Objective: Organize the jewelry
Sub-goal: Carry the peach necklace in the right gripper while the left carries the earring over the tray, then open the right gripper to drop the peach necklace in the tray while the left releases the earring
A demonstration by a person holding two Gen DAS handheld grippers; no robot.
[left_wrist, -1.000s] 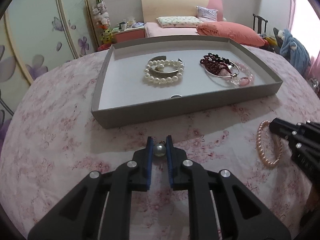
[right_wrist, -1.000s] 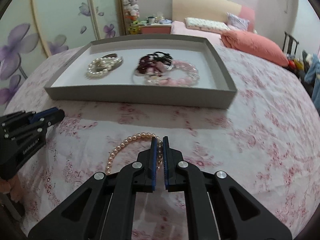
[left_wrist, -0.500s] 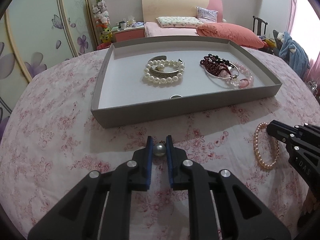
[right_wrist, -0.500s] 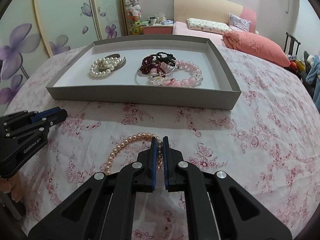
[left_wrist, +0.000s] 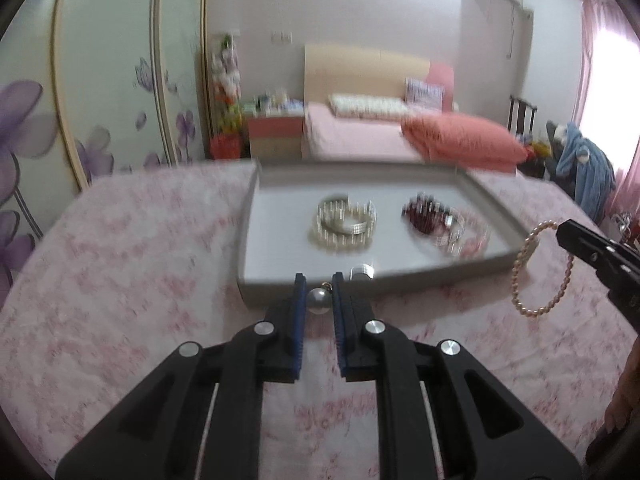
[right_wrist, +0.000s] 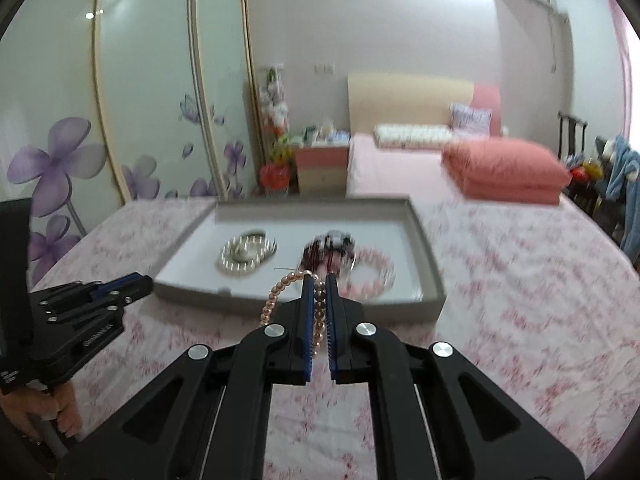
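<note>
A single pearl bead was pinched between the narrowed jaws of the left gripper, raised just short of the tray. A pink pearl bracelet was clamped in the nearly closed right gripper, dangling clear of the flowered cloth. A white pearl bracelet and a dark red bead pile were already laid in the tray; two pieces were judged left to be placed

Bright daylight, motion blur, fisheye edges
</note>
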